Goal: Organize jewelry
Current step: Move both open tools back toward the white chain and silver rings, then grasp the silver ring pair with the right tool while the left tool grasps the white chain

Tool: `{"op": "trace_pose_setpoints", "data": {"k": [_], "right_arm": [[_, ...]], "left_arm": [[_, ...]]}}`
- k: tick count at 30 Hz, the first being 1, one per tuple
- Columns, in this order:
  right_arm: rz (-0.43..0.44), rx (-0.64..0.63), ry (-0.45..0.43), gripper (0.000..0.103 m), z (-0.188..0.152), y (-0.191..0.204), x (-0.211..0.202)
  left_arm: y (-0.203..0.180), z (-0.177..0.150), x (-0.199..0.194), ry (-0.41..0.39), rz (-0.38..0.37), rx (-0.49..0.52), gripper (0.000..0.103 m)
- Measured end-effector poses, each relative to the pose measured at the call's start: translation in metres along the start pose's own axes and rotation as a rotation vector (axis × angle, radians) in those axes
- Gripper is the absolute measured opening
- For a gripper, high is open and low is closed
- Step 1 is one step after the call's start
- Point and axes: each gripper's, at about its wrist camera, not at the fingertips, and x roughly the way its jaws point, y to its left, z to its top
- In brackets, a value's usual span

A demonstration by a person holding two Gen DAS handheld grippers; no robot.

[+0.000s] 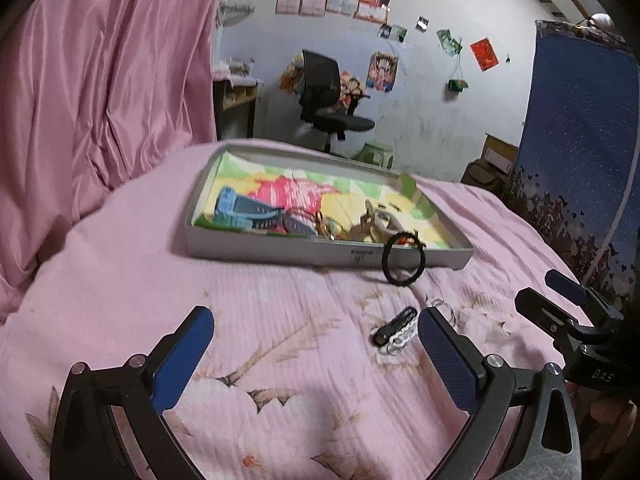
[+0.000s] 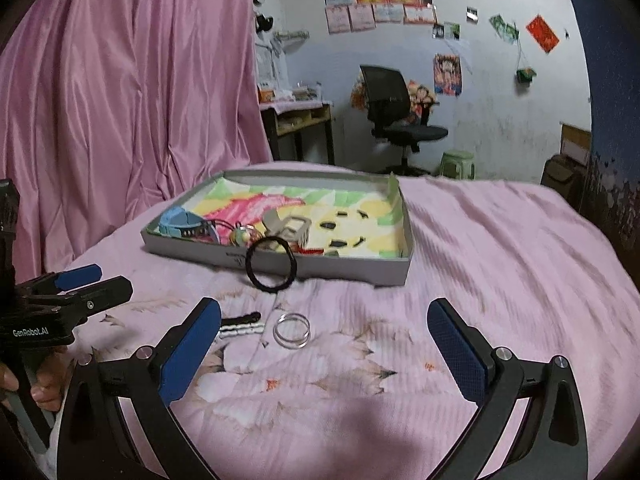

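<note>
Pink quilted bed (image 2: 500, 240): my left tool (image 1: 316, 336) and right tool (image 2: 324, 324) gape empty; grey cardboard tray (image 2: 320, 266) at 12 o'clock part-filled; black hair tie (image 2: 271, 265), silver rings (image 2: 292, 330), black-and-white bracelet (image 2: 240, 326) remain.

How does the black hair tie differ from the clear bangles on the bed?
The black hair tie is dark, thick and opaque; the clear bangles are thin and see-through. The hair tie leans upright against the grey box; the bangles lie flat on the pink bedspread, apart from the box. Both are ring-shaped and outside the box.
</note>
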Motion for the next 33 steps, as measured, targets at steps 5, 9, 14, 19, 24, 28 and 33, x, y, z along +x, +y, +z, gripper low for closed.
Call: {"op": "trace_pose_setpoints", "data": {"k": [5,9,14,19,24,28,33], "right_arm": [[0.006,0.021,0.056,0.102,-0.004,-0.004,0.01],[0.008,0.025,0.105,0.101,-0.006,-0.003,0.021],[0.015,0.015,0.178,0.075,-0.008,-0.001,0.038],[0.025,-0.01,0.231,0.065,-0.01,0.003,0.051],[0.043,-0.022,0.273,0.056,-0.014,0.007,0.06],[0.053,-0.022,0.297,0.049,-0.015,0.007,0.065],[0.063,-0.024,0.32,0.046,-0.015,0.009,0.073]], "left_arm": [[0.003,-0.002,0.015,0.072,-0.018,-0.015,0.103],[0.003,-0.002,0.026,0.122,-0.037,-0.015,0.102],[-0.004,-0.003,0.037,0.172,-0.078,0.02,0.079],[-0.017,-0.005,0.053,0.242,-0.115,0.096,0.063],[-0.027,-0.004,0.064,0.277,-0.129,0.17,0.058],[-0.03,-0.004,0.072,0.305,-0.146,0.192,0.052],[-0.032,-0.002,0.081,0.33,-0.162,0.205,0.046]]}}
